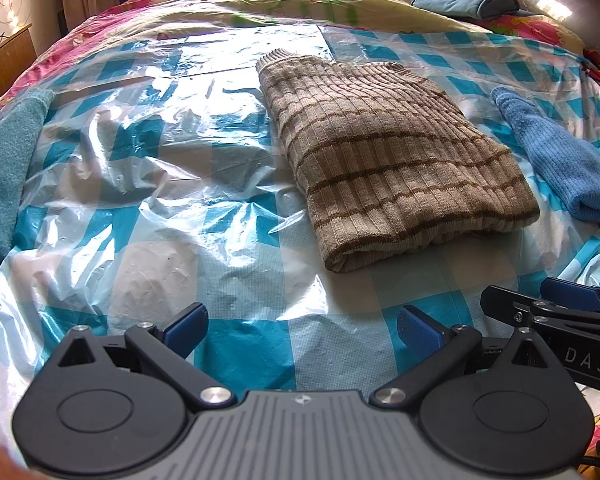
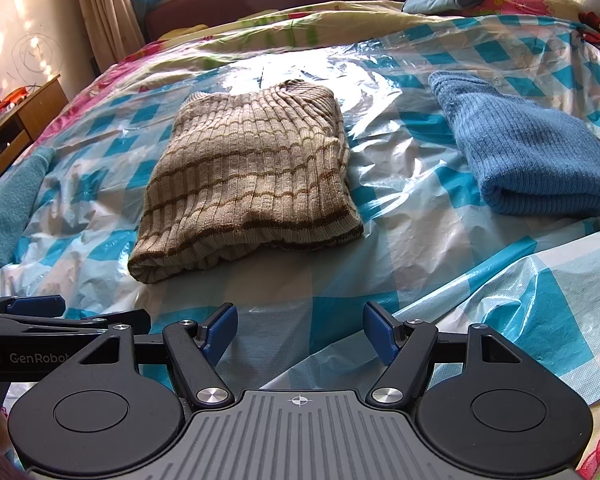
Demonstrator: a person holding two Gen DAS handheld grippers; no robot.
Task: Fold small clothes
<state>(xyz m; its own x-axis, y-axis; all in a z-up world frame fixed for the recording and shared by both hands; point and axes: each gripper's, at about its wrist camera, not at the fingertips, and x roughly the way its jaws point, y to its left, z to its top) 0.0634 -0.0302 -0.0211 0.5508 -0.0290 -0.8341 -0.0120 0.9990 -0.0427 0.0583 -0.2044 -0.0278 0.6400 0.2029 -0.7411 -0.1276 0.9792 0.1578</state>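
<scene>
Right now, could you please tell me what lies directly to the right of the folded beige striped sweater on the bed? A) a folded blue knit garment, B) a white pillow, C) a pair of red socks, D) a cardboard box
A: a folded blue knit garment lies to the right of the beige striped sweater, apart from it on the checked plastic sheet.

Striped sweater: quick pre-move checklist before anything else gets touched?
1. Striped sweater folded into a compact stack: ok.
2. Left hand-held gripper open, nothing between the pads: ok.
3. Right hand-held gripper open, empty: ok.
4. Both grippers short of the sweater, touching no clothing: ok.
5. Blue knit lies folded to the sweater's right, apart from it: ok.
6. Teal garment at the left edge, folded or not: cannot tell, mostly cut off.
</scene>
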